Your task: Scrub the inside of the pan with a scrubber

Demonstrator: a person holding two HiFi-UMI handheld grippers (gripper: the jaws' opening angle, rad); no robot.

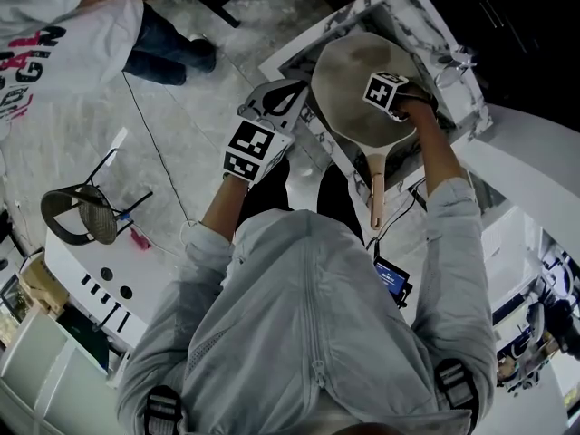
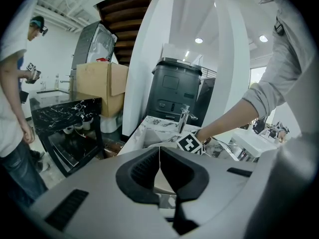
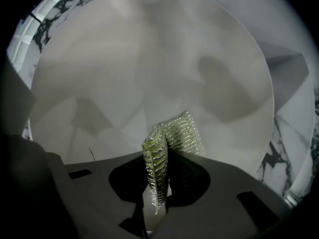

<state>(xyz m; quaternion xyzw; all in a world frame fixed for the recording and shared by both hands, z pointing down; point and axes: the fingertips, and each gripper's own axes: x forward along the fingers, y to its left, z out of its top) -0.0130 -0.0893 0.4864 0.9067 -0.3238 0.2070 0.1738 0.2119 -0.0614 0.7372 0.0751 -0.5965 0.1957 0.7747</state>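
Note:
A round beige pan [image 1: 358,84] with a long pale handle [image 1: 377,184] lies in the marble sink [image 1: 426,21]. My right gripper [image 1: 399,102] is over the pan's near side, shut on a folded green-and-silver mesh scrubber [image 3: 167,146] that rests against the pan's inner surface [image 3: 149,68]. My left gripper [image 1: 272,107] hovers left of the sink, away from the pan; its jaws are shut with nothing between them. In the left gripper view the right gripper's marker cube [image 2: 190,143] and the pan's rim [image 2: 162,146] show beyond the left gripper [image 2: 159,156].
A person in a white shirt [image 1: 54,34] stands at the upper left. A black stool [image 1: 82,211] and a thin cable [image 1: 159,148] are on the floor to the left. A faucet [image 2: 183,118] rises behind the sink, near a black marble cabinet [image 2: 67,121] and a cardboard box [image 2: 99,86].

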